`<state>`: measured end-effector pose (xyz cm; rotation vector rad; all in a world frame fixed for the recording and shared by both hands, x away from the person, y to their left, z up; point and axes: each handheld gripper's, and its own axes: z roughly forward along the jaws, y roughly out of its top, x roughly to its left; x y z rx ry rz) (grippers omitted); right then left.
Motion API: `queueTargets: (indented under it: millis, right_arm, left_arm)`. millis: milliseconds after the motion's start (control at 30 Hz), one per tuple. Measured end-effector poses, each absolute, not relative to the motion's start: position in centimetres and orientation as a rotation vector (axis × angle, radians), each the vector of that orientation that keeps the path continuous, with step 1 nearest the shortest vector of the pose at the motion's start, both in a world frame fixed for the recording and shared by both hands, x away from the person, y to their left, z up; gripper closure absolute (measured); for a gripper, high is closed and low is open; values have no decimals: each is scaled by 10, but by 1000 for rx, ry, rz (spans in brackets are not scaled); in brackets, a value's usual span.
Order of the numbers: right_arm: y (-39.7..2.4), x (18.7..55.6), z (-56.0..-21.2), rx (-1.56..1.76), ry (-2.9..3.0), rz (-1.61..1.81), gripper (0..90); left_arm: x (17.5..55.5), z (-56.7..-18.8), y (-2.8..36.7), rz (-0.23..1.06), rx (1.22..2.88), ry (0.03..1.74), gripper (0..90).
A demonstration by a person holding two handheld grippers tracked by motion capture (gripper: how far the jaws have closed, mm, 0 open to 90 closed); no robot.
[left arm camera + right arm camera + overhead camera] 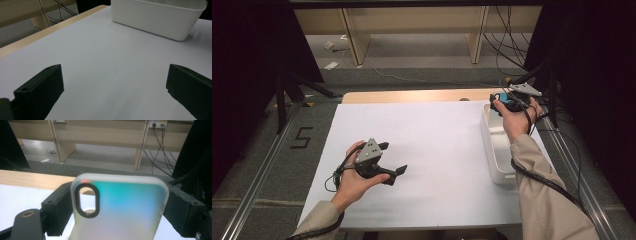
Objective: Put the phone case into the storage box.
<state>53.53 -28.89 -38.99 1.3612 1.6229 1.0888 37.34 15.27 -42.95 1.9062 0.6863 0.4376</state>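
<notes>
While the left gripper [393, 161] rests low over the white sheet [432, 150] near the table's front left, its two black jaws standing wide apart with nothing between them, the work sits at the far right. In the left gripper view, bare sheet lies between the jaws and the white bin [160, 18] stands well off toward the upper right. Farther right in the high view, that bin [493, 150] runs lengthwise along the sheet's right edge, its long axis pointing away from the person. Above its far end, the right gripper [501, 101] holds a phone case [120, 210], a frosted shell with a blue-green sheen and an oval camera cutout at its upper left. The jaws press on the case's two long sides, so its long axis runs along the jaws and away from the hand. Judged from these views, the case hangs over or just beyond the bin's far end, so the coming move likely turns on lowering it straight into the bin beneath. The right hand [517, 120] is plainly nearer; the left is well apart from it.
</notes>
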Motion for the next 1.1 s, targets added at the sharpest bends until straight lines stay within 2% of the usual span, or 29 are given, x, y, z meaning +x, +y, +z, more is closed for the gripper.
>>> queueTargets:
  millis: [1100]
  right_arm:
    - [-286,545,-397,1358,1639,1059,178]
  left_arm:
    - [374,-430,153,434,1905,685,4]
